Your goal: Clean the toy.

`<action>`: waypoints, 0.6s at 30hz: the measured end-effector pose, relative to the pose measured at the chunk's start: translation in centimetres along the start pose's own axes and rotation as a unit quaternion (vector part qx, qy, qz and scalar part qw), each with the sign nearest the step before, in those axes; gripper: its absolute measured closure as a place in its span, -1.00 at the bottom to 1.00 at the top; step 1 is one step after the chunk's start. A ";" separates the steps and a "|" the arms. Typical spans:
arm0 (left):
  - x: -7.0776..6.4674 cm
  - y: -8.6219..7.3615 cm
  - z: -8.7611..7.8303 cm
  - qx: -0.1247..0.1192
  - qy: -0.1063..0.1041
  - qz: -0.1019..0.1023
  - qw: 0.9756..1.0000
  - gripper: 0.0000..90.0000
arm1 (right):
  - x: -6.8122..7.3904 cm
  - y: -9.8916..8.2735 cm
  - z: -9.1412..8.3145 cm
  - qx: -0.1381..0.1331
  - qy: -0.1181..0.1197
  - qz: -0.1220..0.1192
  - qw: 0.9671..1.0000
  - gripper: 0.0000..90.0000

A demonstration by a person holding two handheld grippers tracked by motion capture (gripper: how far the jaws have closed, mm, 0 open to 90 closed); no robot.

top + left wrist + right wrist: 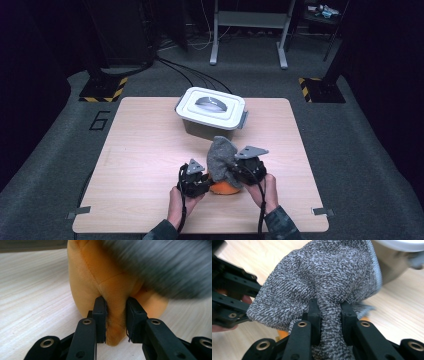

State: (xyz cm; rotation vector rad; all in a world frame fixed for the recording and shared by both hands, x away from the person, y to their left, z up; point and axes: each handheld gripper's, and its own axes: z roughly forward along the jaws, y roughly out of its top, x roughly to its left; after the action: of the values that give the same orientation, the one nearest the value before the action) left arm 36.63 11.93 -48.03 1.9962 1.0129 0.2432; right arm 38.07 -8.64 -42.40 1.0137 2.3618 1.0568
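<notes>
Pale wooden worktop (140, 150), dark room; lidded bin (212, 114) at twelve. Left claw (116, 315) pinches orange plush (100, 277); right claw (330, 315) grips grey towel (319, 277).

One worktop (140, 150) carries the things. On it stands one grey bin (207, 129) closed by one white lid (211, 107). There is one orange plush toy (223, 188) and one grey towel (221, 155). Two hand-held grippers are at work: one left gripper (194, 181) and one right gripper (248, 169), each with two black jaws. Two hands hold them.
</notes>
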 end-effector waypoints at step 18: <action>0.0 0.0 0.1 0.000 0.001 -0.004 1.000 0.61 | -0.8 -1.2 -1.7 -0.003 -0.012 0.019 1.000 0.66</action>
State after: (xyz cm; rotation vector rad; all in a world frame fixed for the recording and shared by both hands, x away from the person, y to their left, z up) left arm 36.71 11.86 -48.08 1.9927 1.0216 0.2403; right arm 37.06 -10.58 -42.12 1.0663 2.3282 1.0597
